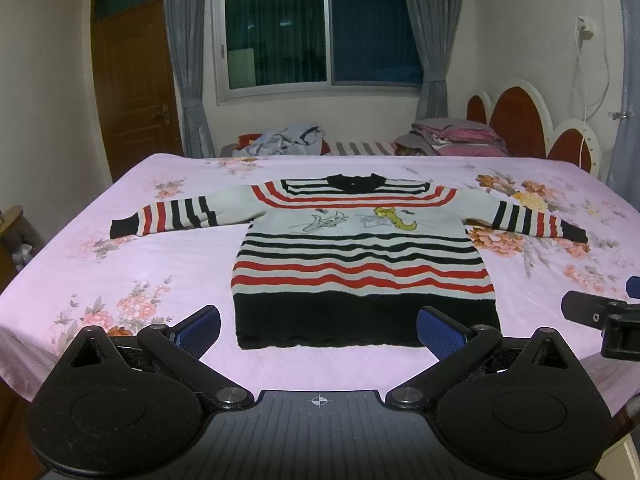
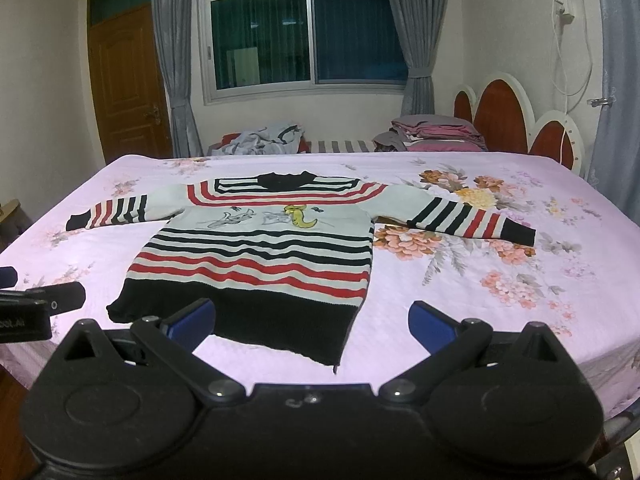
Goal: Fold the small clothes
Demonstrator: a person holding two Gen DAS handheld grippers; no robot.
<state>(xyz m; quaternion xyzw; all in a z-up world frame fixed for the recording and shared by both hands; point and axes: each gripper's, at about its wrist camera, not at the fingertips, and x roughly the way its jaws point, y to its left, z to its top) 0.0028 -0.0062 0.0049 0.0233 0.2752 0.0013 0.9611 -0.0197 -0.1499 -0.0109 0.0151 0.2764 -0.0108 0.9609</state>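
We see a small striped sweater [image 1: 362,256] lying flat, front up, on the pink flowered bedsheet [image 1: 160,264] of a bed, in the middle of both frames. Its two sleeves are spread out to the left and right, its black collar points to the upper part of the frame and its black hem lies nearest to us. A cartoon print sits across the chest.

In the left wrist view our left gripper [image 1: 318,330] fills the bottom of the frame, its jaws wide apart and holding nothing; the hem lies between and just beyond the blue pads. Our right gripper shows at the right edge of that frame.

In the right wrist view the right gripper [image 2: 312,322] has its jaws wide apart too, empty, over the lower right corner of the sweater.

At the top of both frames we see a window [image 1: 320,24] with grey curtains [image 1: 184,60], a brown door [image 1: 134,88] at the upper left, and folded bedding [image 1: 456,136] by the red headboard [image 1: 520,116] at the right.
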